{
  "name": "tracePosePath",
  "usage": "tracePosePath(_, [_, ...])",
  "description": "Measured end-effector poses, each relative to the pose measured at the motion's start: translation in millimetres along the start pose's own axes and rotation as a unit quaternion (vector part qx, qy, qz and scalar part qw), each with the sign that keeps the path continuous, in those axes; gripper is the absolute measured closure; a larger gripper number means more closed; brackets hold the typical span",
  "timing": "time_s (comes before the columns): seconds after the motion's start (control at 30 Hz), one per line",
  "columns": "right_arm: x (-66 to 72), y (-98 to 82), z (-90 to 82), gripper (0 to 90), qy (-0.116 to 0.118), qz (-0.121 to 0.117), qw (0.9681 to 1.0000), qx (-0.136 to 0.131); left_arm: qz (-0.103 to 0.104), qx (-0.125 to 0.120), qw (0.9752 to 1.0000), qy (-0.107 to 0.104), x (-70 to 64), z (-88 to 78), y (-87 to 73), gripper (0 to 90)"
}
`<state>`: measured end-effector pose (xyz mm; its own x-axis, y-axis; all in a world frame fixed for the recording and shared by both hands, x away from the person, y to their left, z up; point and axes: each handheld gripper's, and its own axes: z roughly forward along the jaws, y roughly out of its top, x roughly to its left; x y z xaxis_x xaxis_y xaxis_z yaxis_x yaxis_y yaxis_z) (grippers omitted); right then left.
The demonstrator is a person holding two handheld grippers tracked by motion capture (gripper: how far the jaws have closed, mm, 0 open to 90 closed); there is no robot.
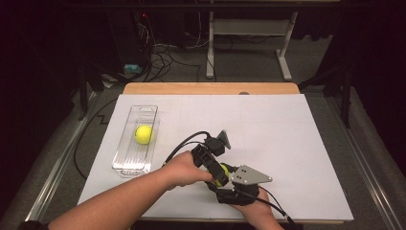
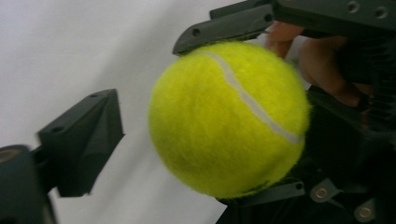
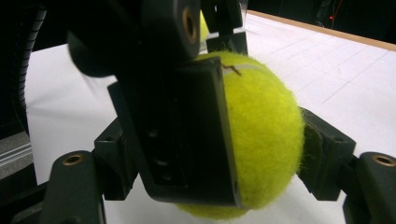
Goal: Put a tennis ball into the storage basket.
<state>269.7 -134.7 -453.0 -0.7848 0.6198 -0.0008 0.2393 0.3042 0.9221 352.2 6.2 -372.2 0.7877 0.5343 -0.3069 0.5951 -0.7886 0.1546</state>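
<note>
Right hand-held gripper sits near the front edge of the table, clamped on a tennis ball — in the right gripper view its two black jaws press the ball from both sides. The ball is between those jaws, just off the white table surface as far as can be told.

Left hand-held gripper comes in from the left, right against the right one, its jaws around the same ball. In the left gripper view the ball fills the middle; one jaw stands clear of it on the near-left with a gap of white table showing, and the other side cannot be told apart from the right gripper's dark parts. In the right gripper view a broad black jaw of the left gripper lies across the ball's front-left face, seemingly touching. So the left one is partly closed around the ball, not a firm two-sided clamp.

The person's left hand wraps the left gripper body; the right hand is under the grey plate.

Well off to the left and beyond the left gripper — a clear plastic tray with a second tennis ball lying in its far half.
</note>
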Motion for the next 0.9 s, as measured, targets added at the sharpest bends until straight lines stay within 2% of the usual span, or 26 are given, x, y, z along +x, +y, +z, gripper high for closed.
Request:
tracePosePath(0.03, [-0.2, -0.3, 0.2, 27.1, -0.001, 0.002, 1.0000, 0.000, -0.004, -0.009, 0.9999, -0.004, -1.1, 0.9, -0.5, 18.6])
tracePosePath(0.13, [-0.5, -0.6, 0.9, 27.0, -0.003, 0.004, 1.0000, 0.003, -0.003, -0.009, 0.9999, -0.007, -1.9, 0.3, -0.4, 25.5])
tracePosePath(0.33, [-0.2, -1.1, 1.8, 26.4, -0.001, -0.001, 1.0000, 0.006, -0.003, -0.004, 1.0000, 0.003, -3.8, 1.0, -0.7, 26.5])
tracePosePath(0.37, [-0.1, -1.3, 2.4, 26.1, -0.002, -0.001, 1.0000, 0.006, 0.003, 0.002, 1.0000, 0.004, -3.1, 0.4, -0.6, 26.5])
tracePosePath(0.47, [0.0, -2.0, 3.2, 25.1, 0.001, 0.001, 1.0000, 0.001, -0.004, -0.003, 1.0000, 0.005, -4.1, 0.7, -0.7, 26.6])
tracePosePath(0.6, [-1.1, -2.5, 4.8, 9.9, -0.002, -0.005, 1.0000, 0.005, -0.005, -0.002, 0.9999, 0.010, -2.5, -0.6, -1.1, 26.6])
tracePosePath(0.63, [-1.1, -2.8, 5.4, 6.4, -0.004, 0.001, 1.0000, 0.006, -0.006, -0.001, 0.9999, 0.012, -1.8, -1.3, -1.3, 26.6])
tracePosePath(0.7, [-2.4, -3.9, 7.0, 0.0, -0.008, 0.000, 0.9998, 0.016, -0.009, -0.004, 0.9998, 0.016, 0.8, -2.1, -2.5, 26.6])
tracePosePath(0.77, [-2.3, -5.2, 6.6, 0.0, -0.012, 0.007, 0.9997, 0.021, -0.012, -0.003, 0.9997, 0.020, 3.4, -3.9, -3.5, 26.6])
tracePosePath(0.9, [-6.2, -7.0, 4.3, 0.0, -0.011, 0.005, 0.9998, 0.018, -0.020, -0.007, 0.9994, 0.026, 10.0, -8.0, -6.9, 26.6])
